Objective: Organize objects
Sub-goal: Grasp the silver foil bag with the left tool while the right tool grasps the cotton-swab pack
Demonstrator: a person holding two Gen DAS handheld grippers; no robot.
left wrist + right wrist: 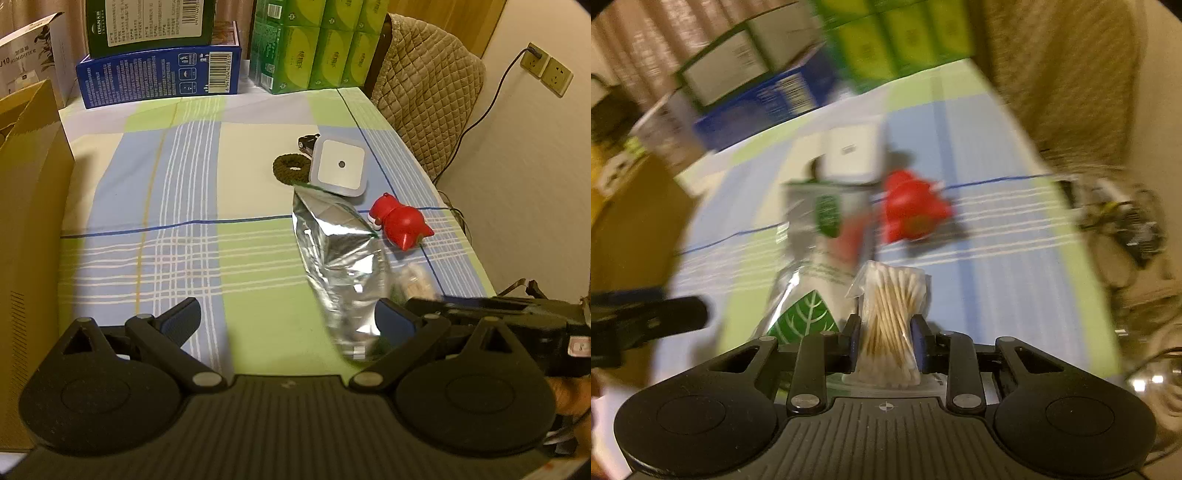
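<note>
Cotton buds in a thin clear bag point(888, 325), near on the surface point(1015, 295), are light and squashy, so the right tool point(886, 339) pinches their middle while the left tool point(291, 321) gapes wide.

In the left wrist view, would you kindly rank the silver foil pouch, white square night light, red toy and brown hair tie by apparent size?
1. Silver foil pouch, though nearest the camera.
2. White square night light.
3. Red toy and brown hair tie: too alike to rank.

Beside the shiny silver foil pouch point(340, 258) with its green leaf print: a glossy red plastic figurine point(400, 223), a white square night-light point(338, 166), and a blue-green-cream plaid tablecloth point(166, 221) beneath.
</note>
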